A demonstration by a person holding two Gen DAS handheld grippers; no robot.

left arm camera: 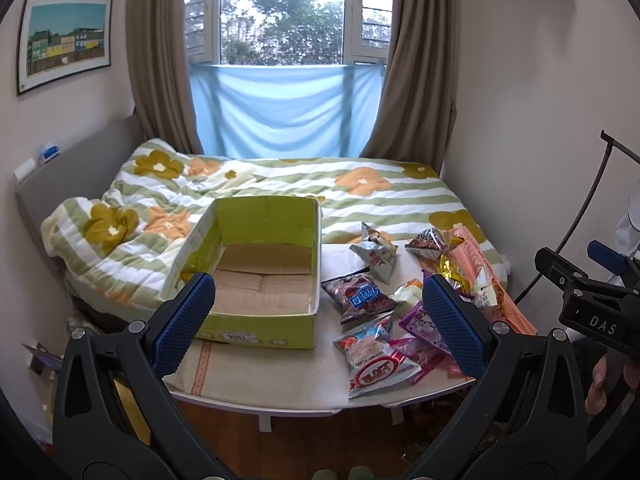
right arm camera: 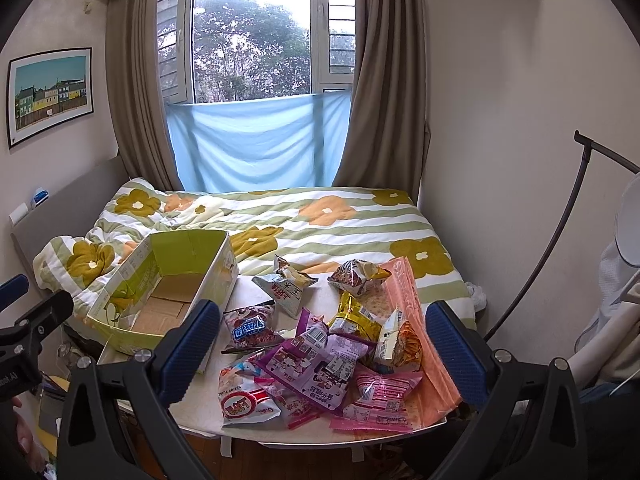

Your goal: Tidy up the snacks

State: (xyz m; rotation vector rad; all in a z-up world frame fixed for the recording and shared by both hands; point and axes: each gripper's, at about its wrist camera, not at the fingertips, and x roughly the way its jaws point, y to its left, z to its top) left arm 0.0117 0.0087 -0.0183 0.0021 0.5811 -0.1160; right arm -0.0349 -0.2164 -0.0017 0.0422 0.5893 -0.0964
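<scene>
A bed (left arm camera: 360, 200) with a flowered quilt fills the room behind a small table (left arm camera: 280, 396). An open green cardboard box (left arm camera: 256, 256) sits empty at the table's left edge; a heap of snack packets (right arm camera: 320, 344) covers its right half. The left gripper (left arm camera: 320, 320) and right gripper (right arm camera: 324, 344) both hang spread and empty above the table's near edge, clear of the packets.

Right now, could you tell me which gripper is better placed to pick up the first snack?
Probably the right gripper: open, with the snack packets directly between its fingers. The left gripper faces the green box.
</scene>
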